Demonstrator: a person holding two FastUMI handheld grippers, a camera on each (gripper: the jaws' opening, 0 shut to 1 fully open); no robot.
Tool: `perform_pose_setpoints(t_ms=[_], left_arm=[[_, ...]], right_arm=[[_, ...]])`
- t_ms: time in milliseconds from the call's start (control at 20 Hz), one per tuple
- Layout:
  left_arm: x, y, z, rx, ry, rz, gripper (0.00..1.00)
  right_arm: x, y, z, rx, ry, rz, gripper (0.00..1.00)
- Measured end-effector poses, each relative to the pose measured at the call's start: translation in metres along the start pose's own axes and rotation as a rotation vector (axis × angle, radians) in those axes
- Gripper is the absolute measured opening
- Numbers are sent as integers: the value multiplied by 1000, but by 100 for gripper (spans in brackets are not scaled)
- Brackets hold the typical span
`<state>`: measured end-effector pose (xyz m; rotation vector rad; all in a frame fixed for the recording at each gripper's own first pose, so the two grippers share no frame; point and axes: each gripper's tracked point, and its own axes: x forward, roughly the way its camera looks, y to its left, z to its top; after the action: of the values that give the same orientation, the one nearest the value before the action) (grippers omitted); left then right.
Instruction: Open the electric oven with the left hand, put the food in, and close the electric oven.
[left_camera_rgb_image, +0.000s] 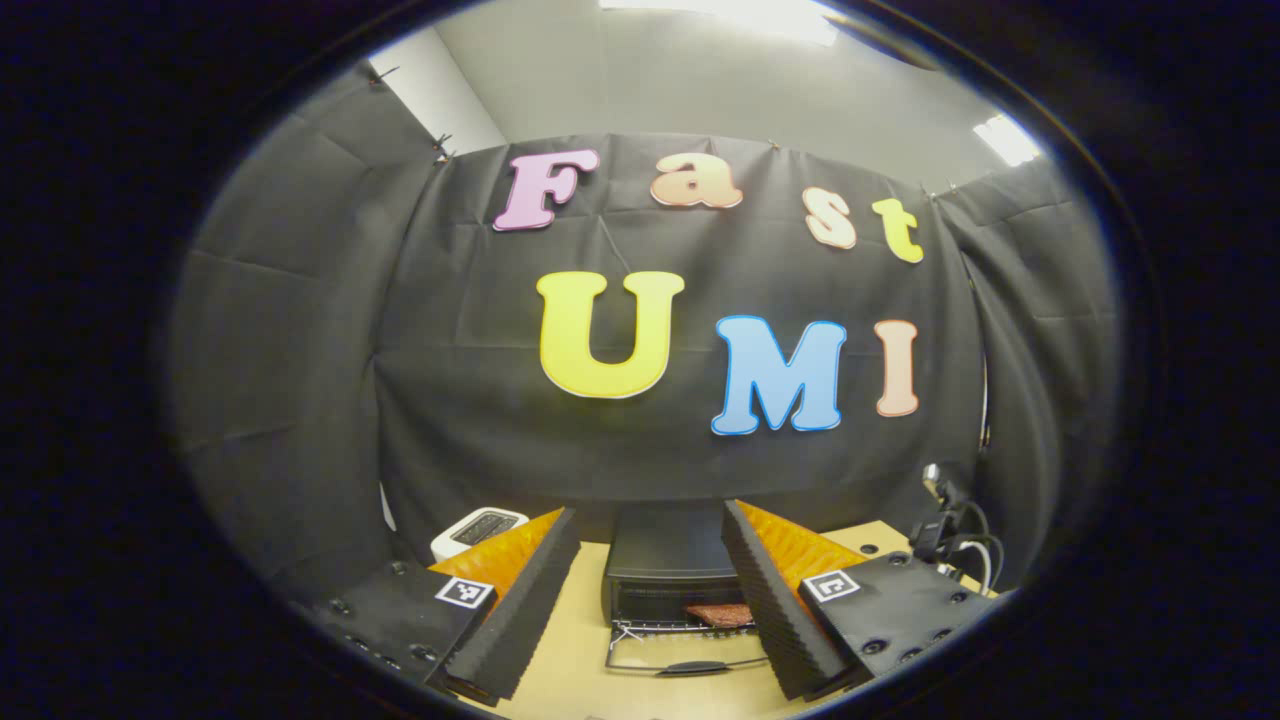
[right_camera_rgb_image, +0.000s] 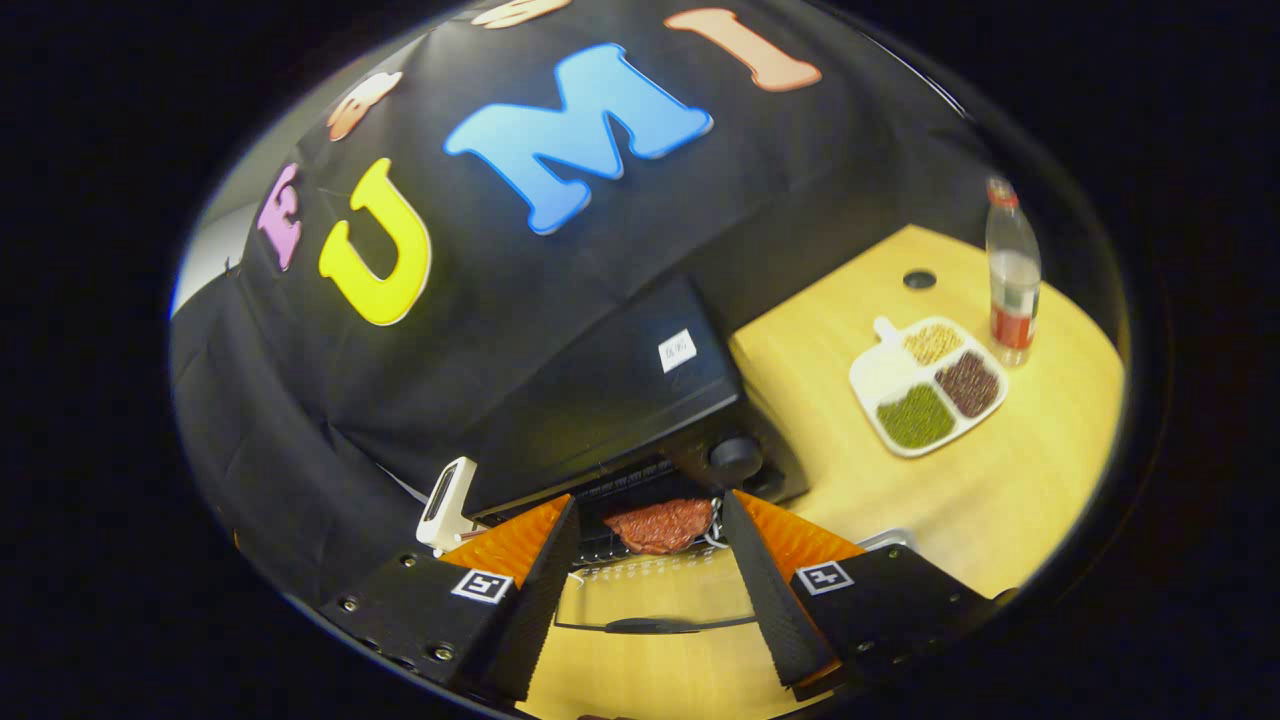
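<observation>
Reddish food (right_camera_rgb_image: 659, 525) lies on the oven (right_camera_rgb_image: 610, 400) rack, door (right_camera_rgb_image: 650, 600) down; both hand-held grippers (left_camera_rgb_image: 650, 590) (right_camera_rgb_image: 650, 590) released. Shutting carelessly could jolt it off.

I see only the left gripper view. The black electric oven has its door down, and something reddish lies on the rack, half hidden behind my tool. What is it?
Observer: The right gripper view shows it whole: a round reddish-brown meat patty on the wire rack, at the mouth of the black electric oven.
Operator: What stands on the table to the right of the oven?
Observer: A white divided plate with three heaps of beans, apart from the oven.
Operator: Is there anything more?
Observer: A clear plastic bottle with a red label stands upright beside the plate.
</observation>
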<state>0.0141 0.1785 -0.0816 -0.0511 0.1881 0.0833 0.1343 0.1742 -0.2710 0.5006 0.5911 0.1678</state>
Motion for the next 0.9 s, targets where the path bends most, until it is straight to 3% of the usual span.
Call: perform_pose_setpoints(t_ms=[400,550,650,700,750,800,900], left_arm=[[33,-60,-12,7,-6,-97,92],[41,-82,-13,16,-14,-131,92],[46,-95,-19,24,-2,-148,92],[49,-98,-25,28,9,-149,92],[53,-103,-32,29,24,-157,92],[54,-105,-40,29,46,-157,92],[59,-107,-64,31,113,-151,92]], right_arm=[[-115,-4,106,-341,-284,-79,88],[-153,3,141,-409,-397,-94,88],[-167,4,152,-436,-463,-97,97],[-171,3,153,-437,-476,-99,98],[-175,1,155,-431,-484,-106,91],[-178,-1,156,-427,-490,-106,98],[-179,-7,157,-425,-490,-115,98]])
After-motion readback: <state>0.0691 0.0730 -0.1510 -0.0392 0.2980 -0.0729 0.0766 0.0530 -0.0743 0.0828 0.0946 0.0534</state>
